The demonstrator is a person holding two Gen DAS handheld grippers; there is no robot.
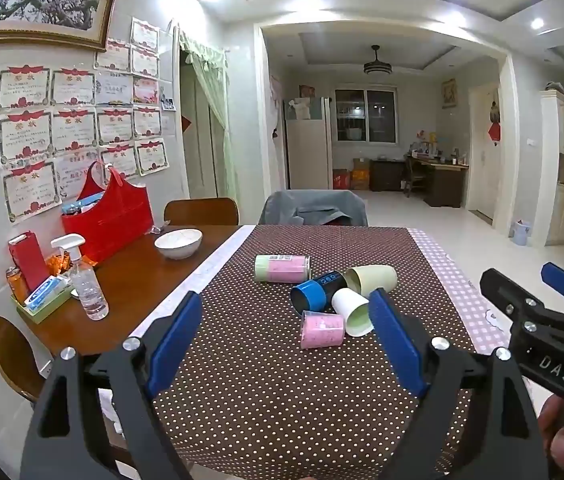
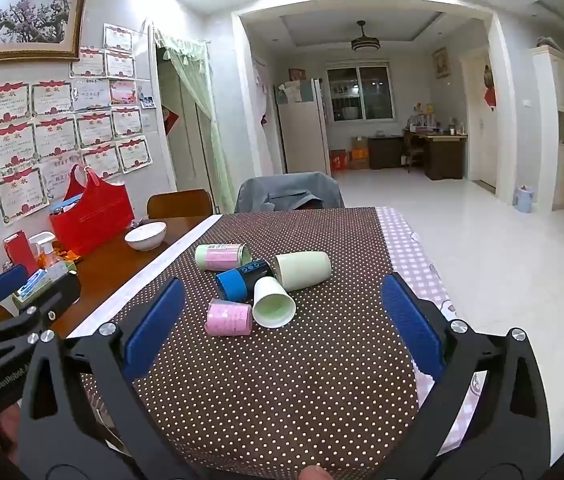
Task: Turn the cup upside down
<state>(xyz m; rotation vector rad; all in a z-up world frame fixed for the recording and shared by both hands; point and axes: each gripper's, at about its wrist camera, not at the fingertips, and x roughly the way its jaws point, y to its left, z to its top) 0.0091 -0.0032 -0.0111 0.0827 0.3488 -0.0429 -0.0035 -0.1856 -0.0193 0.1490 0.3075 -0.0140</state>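
Open left gripper (image 1: 286, 336) before cups (image 1: 338, 300)

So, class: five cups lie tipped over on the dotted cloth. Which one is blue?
The blue cup in the middle of the pile, with a black upper half; the others are pink, white or pale green.

The brown tablecloth (image 1: 282, 380) is matt cloth dotted white, laid over a glossy varnished wooden table (image 1: 142, 276). The pale green cup (image 2: 302, 270) and the white cup (image 2: 272, 302) look like smooth matt plastic; the blue cup (image 2: 238, 282) has a slight sheen. Each gripper, left (image 1: 286, 328) and right (image 2: 282, 320), is matt black plastic with blue pads (image 1: 174, 336) and shiny metal screws. The white bowl (image 1: 178, 242) looks like glazed ceramic.
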